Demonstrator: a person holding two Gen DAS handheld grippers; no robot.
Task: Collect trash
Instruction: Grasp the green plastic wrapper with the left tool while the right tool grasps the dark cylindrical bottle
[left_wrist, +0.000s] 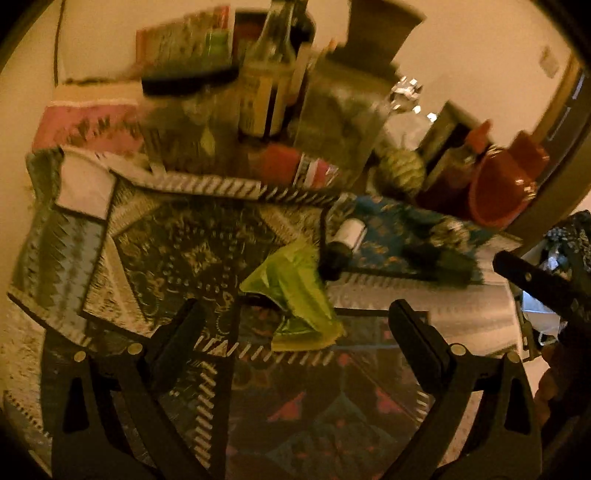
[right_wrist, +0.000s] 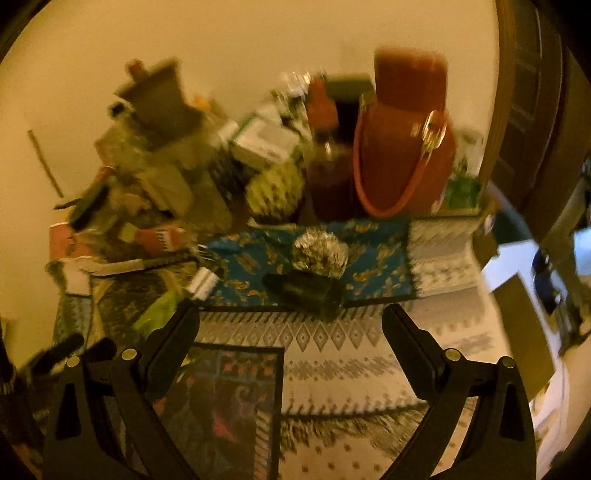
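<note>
A crumpled lime-green wrapper (left_wrist: 295, 295) lies on the patterned cloths, just ahead of my open left gripper (left_wrist: 295, 321); a sliver of it shows in the right wrist view (right_wrist: 159, 314). A small white roll (left_wrist: 349, 230) lies behind the wrapper and also shows in the right wrist view (right_wrist: 203, 282). A black cylinder (right_wrist: 306, 291) lies on its side on the blue cloth, just ahead of my open, empty right gripper (right_wrist: 291, 321). A crumpled foil ball (right_wrist: 319, 251) sits behind the cylinder. Both views are blurred.
Clutter stands at the back against the wall: a glass bottle (left_wrist: 266, 81), a red can (left_wrist: 291, 162), boxes, a green woven ball (right_wrist: 275, 188), a dark jar (right_wrist: 328, 177) and a red handbag (right_wrist: 402, 147). The table edge drops away at the right (right_wrist: 491, 295).
</note>
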